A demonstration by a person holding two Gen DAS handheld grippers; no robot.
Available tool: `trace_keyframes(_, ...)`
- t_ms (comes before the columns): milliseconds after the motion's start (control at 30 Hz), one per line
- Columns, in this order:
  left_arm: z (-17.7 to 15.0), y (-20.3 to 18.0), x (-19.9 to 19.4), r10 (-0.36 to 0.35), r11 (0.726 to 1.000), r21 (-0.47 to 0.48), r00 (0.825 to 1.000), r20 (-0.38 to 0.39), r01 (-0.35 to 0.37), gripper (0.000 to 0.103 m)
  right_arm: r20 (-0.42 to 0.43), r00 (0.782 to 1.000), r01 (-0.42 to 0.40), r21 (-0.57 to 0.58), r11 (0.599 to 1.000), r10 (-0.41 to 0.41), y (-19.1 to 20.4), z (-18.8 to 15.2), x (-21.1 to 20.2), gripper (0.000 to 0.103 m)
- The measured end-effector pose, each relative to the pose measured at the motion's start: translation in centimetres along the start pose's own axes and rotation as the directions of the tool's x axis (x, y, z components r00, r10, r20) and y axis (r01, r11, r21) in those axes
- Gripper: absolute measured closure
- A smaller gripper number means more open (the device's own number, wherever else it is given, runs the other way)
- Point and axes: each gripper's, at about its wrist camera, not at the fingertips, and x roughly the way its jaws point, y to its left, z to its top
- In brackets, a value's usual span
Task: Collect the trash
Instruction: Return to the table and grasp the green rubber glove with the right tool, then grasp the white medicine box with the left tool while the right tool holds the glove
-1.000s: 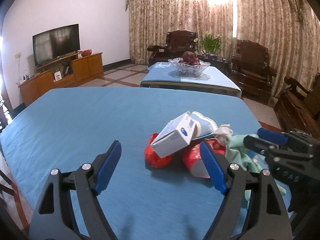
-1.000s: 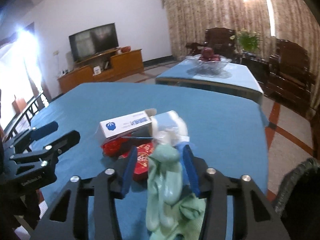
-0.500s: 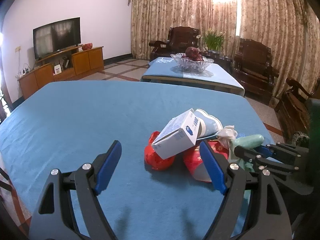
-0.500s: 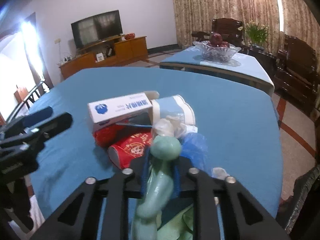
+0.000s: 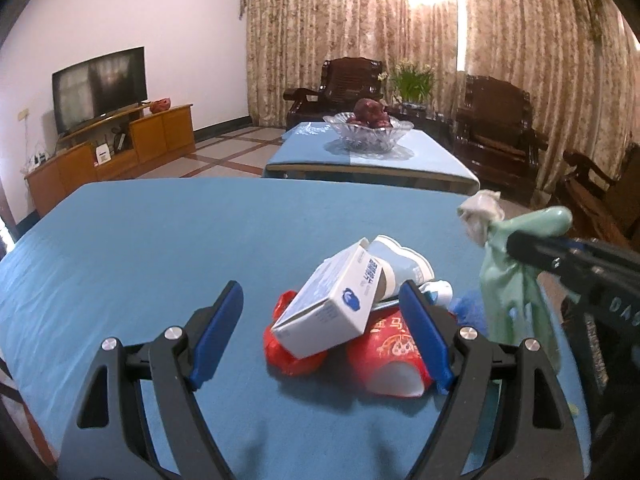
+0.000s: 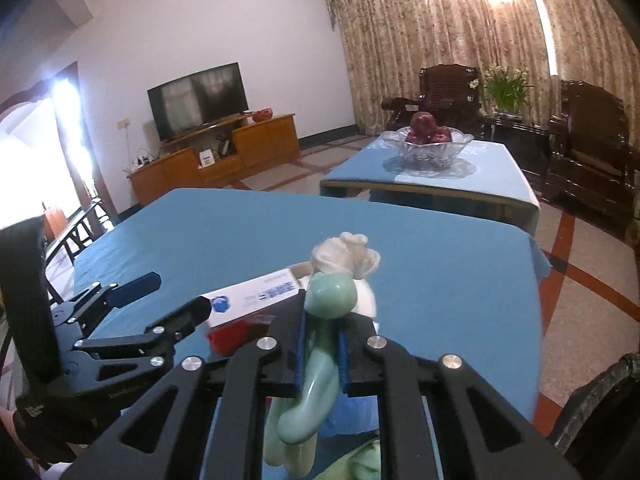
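Green rubber glove [image 6: 320, 344] hangs clenched in the right gripper [image 6: 320, 354]; left gripper [image 5: 320, 336] fingers spread by the white carton [image 5: 332, 312].

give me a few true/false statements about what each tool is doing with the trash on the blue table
1. The right tool is shut on the green glove. True.
2. The left tool is shut on the white box. False: it is open, with the box lying between its fingers, ungripped.
3. The white box rests on top of red trash. True.
4. The green glove lies flat on the blue table. False: it hangs lifted in the right tool.
5. A glass bowl of fruit sits on the same table as the trash. False: it sits on a farther table.
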Motion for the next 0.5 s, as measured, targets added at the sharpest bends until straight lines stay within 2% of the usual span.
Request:
trace_keyframes(267, -1.0, -1.0, 4.0, 0.007, 0.999, 0.044, 0.998, -0.061, -0.005, 0.025, -0.022, 1.000, 0.008, 0.025, 1.000, -0.008, -1.5, -0.1, 1.0, 0.090)
trace_keyframes(400, -1.3, -1.0, 5.0, 0.021, 0.999, 0.049, 0.997, -0.080, -0.017, 0.041, -0.034, 0.999, 0.007, 0.037, 0.999, -0.006, -1.8, -0.5, 1.2, 0.090)
trace_keyframes(433, -1.4, -0.9, 5.1, 0.024, 0.999, 0.049, 0.996, -0.082, -0.020, 0.042, -0.035, 0.999, 0.007, 0.038, 0.999, -0.006, -1.7, -0.5, 1.2, 0.090)
trace_keyframes(500, -1.3, -0.8, 4.8, 0.034, 0.998, 0.053, 0.997, -0.067, -0.030, 0.056, -0.040, 0.999, 0.005, 0.038, 0.999, -0.004, -1.7, -0.6, 1.4, 0.090)
